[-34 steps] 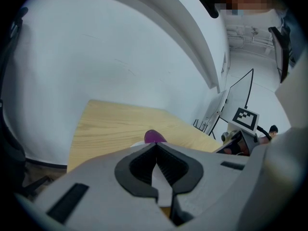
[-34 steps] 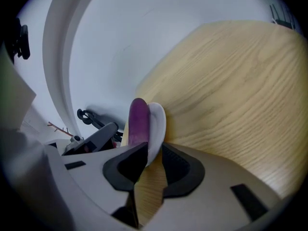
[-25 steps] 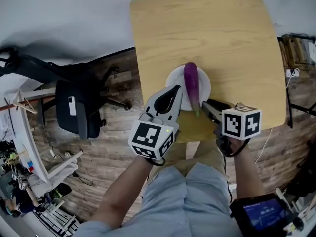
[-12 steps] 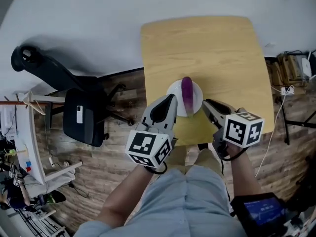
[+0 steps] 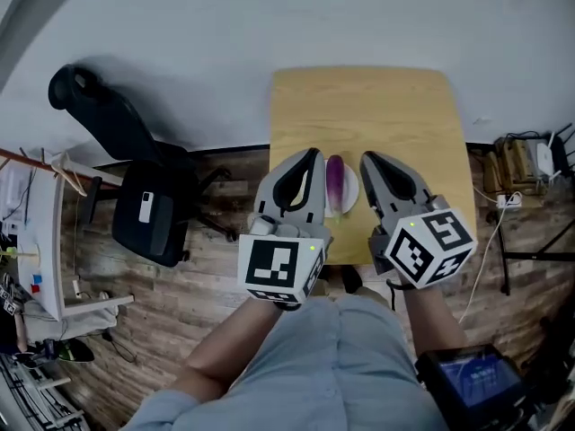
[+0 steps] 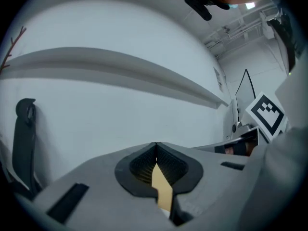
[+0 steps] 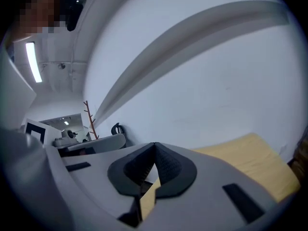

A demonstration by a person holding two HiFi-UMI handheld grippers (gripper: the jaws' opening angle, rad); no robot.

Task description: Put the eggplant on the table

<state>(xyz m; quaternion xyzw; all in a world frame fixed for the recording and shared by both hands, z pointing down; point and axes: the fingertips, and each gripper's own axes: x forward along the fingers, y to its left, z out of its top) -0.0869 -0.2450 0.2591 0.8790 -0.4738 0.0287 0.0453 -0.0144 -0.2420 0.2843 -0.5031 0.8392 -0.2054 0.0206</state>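
Two hand-held grippers are held side by side above the 6 o'clock edge of a pale wooden bench (image 5: pixel 386 106), each carrying its marker cube at the end nearest the person. The left hand-held gripper (image 5: pixel 311 156) has its jaws fully closed: in the left gripper view the ribbed pads meet at the tip, and only a sliver of the tan bench top shows in the notch behind them, so nothing is gripped. The right hand-held gripper (image 5: pixel 367 158) is likewise closed and empty, its pads meeting at the tip in the right gripper view. The purple eggplant (image 5: pixel 335 180) lies between the two grippers, its long axis running from 12 to 6 o'clock. It rests on a white plate (image 5: pixel 349 194) that sits at the 6 o'clock edge of the bench. From the head view it cannot be settled whether either gripper touches the plate or merely hovers over it. A black office chair (image 5: pixel 144 205) stands on the wooden floor (image 5: pixel 180 294) at 9 o'clock of the bench. A tangle of cables (image 5: pixel 521 164) lies at 3 o'clock.
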